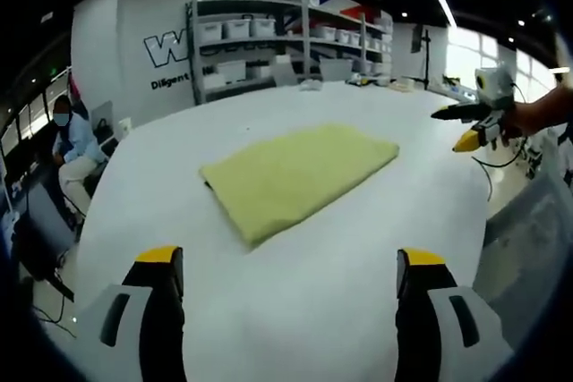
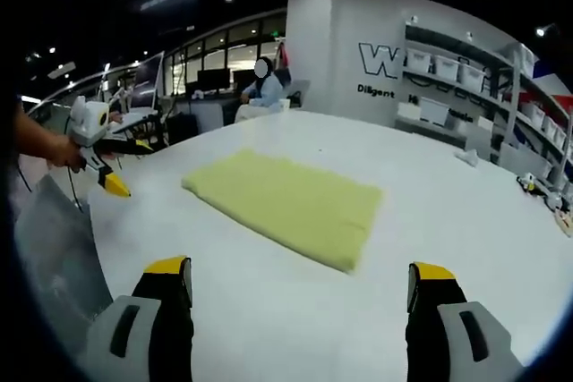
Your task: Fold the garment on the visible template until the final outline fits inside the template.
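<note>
A yellow-green garment (image 1: 295, 176) lies folded into a flat rectangle near the middle of the white table (image 1: 358, 310). My left gripper (image 1: 289, 261) hovers over the near side of the table with its jaws wide apart and nothing between them. The right gripper (image 1: 449, 129) comes in from the right, held by a hand, off the garment's right end. In the right gripper view the garment (image 2: 286, 203) lies ahead of my right gripper (image 2: 300, 270), which is open and empty. The left gripper (image 2: 132, 165) shows at the left, beyond the table edge.
Metal shelves with white bins (image 1: 286, 33) stand behind the table. A person (image 1: 72, 145) sits at the left, beside the table edge. Small items (image 2: 537, 187) lie near the table's far right edge. A grey sheet (image 1: 528, 239) hangs off the right side.
</note>
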Action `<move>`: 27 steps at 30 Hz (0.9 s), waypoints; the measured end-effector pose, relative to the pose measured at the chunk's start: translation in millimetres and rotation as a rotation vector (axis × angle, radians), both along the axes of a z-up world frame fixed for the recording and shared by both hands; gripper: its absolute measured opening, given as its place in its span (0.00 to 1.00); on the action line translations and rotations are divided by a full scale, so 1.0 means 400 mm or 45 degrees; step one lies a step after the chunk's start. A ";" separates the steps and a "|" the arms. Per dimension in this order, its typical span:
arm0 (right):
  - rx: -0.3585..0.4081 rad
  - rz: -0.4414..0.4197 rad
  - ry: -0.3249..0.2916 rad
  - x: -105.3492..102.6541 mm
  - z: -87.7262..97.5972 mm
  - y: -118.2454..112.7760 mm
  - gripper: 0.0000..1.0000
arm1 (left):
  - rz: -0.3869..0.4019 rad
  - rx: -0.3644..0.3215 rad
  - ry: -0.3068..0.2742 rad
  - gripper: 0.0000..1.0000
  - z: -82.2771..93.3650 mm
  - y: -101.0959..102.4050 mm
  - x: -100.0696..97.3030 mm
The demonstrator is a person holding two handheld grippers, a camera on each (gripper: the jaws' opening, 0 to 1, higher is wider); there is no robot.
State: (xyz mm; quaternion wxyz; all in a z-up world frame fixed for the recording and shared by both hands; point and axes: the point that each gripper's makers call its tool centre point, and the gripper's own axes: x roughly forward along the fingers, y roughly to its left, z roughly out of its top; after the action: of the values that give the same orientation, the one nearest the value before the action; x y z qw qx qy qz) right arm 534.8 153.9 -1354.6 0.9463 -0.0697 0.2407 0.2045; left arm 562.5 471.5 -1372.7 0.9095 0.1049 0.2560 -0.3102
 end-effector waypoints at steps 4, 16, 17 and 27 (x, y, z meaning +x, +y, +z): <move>0.000 0.012 0.005 0.004 -0.006 0.006 0.99 | -0.009 0.006 0.002 0.98 0.000 -0.005 0.000; 0.009 0.040 0.005 0.023 -0.012 0.015 0.99 | 0.014 0.003 0.004 0.98 0.004 -0.002 0.002; 0.005 0.043 0.005 0.023 -0.013 0.015 0.99 | 0.014 0.005 0.005 0.98 0.002 -0.002 0.001; 0.014 0.049 0.003 0.027 -0.014 0.019 0.99 | 0.023 0.010 0.018 0.98 -0.005 -0.006 0.001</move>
State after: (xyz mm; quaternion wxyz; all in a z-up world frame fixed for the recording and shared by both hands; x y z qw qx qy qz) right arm 545.6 161.5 -1360.2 0.9423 -0.0690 0.2392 0.2240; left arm 563.0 468.9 -1374.7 0.9100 0.1038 0.2646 -0.3017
